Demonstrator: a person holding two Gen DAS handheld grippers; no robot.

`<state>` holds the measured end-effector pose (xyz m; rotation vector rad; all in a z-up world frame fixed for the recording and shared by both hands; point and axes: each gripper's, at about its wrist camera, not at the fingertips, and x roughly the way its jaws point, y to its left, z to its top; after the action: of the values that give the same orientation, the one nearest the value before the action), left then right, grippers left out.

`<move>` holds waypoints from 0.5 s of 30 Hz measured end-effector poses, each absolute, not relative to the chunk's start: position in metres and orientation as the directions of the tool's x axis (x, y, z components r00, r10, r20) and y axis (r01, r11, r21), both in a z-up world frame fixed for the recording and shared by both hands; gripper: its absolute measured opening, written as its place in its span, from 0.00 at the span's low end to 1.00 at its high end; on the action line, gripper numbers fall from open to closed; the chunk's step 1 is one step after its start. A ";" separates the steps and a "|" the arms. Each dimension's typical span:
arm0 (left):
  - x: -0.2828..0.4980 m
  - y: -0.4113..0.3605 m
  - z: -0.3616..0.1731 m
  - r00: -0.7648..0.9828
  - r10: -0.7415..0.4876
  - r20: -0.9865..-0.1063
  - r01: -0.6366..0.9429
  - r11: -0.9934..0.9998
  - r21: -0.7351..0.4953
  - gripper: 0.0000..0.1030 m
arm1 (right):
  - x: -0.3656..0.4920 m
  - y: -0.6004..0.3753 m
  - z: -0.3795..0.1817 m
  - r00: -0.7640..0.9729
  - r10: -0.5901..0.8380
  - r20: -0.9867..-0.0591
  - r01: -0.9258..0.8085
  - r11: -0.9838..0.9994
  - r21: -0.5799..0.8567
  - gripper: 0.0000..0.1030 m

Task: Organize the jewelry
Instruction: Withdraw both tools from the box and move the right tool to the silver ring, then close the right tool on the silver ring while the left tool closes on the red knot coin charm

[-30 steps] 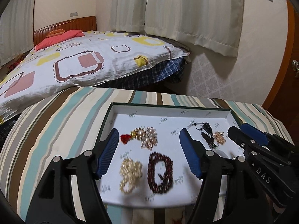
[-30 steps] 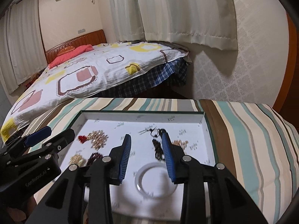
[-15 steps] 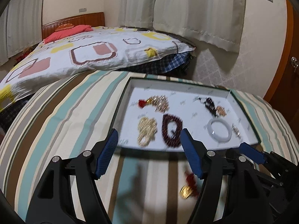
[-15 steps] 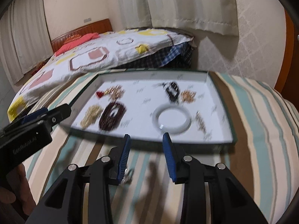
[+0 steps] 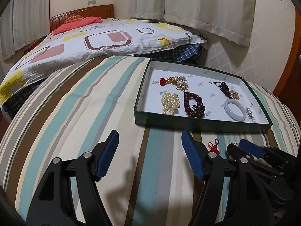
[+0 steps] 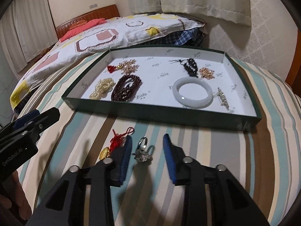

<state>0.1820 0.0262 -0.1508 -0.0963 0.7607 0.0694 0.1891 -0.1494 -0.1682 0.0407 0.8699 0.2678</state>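
Nearest, on the striped cloth (image 6: 188, 141) of the worktop, a silver ring (image 6: 142, 151) lies between the blue fingers (image 6: 125, 156) of the right gripper (image 6: 147, 146). Its fingers have just been closing in but stand apart, clear of the ring on both sides. Just left of them lies a red knotted charm (image 6: 117, 140) with a gold bead. The left gripper (image 5: 149, 150) hangs over bare cloth, angled down, fingers spread wide, nothing between them.

Beyond sits a shallow green tray (image 6: 161, 111) lined in white. It holds a pearl strand (image 6: 101, 88), dark red beads (image 6: 126, 88), a white bangle (image 6: 193, 93), a silver clip (image 6: 223, 98), a gold cluster with a red tassel (image 6: 126, 66) and a dark cord piece (image 6: 190, 66).

Farther off stands a bed (image 5: 97, 39) under patterned covers, curtains (image 5: 207, 7) behind.
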 end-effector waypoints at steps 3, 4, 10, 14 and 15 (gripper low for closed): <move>0.181 0.023 -0.152 0.720 0.023 -0.693 -0.089 0.994 -0.060 0.66 | 0.188 -0.148 -0.171 0.603 0.251 -0.758 -0.224 0.964 0.141 0.09; 0.182 0.022 -0.152 0.720 0.021 -0.694 -0.087 0.994 -0.059 0.66 | 0.187 -0.149 -0.172 0.602 0.251 -0.758 -0.224 0.964 0.141 0.08; 0.180 0.008 -0.156 0.712 -0.001 -0.703 -0.058 0.997 -0.060 0.66 | 0.183 -0.160 -0.168 0.614 0.246 -0.750 -0.208 0.967 0.147 0.04; 0.179 -0.008 -0.157 0.707 -0.026 -0.707 -0.024 0.998 -0.061 0.66 | 0.179 -0.173 -0.165 0.627 0.232 -0.744 -0.186 0.972 0.145 0.04; 0.179 -0.010 -0.157 0.706 -0.031 -0.708 -0.018 0.998 -0.061 0.66 | 0.179 -0.177 -0.164 0.629 0.229 -0.743 -0.181 0.973 0.146 0.04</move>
<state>0.1785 -0.0103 -0.1574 -0.0649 0.7876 -0.0073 0.1789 -0.1771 -0.1641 0.0592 0.8586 0.2347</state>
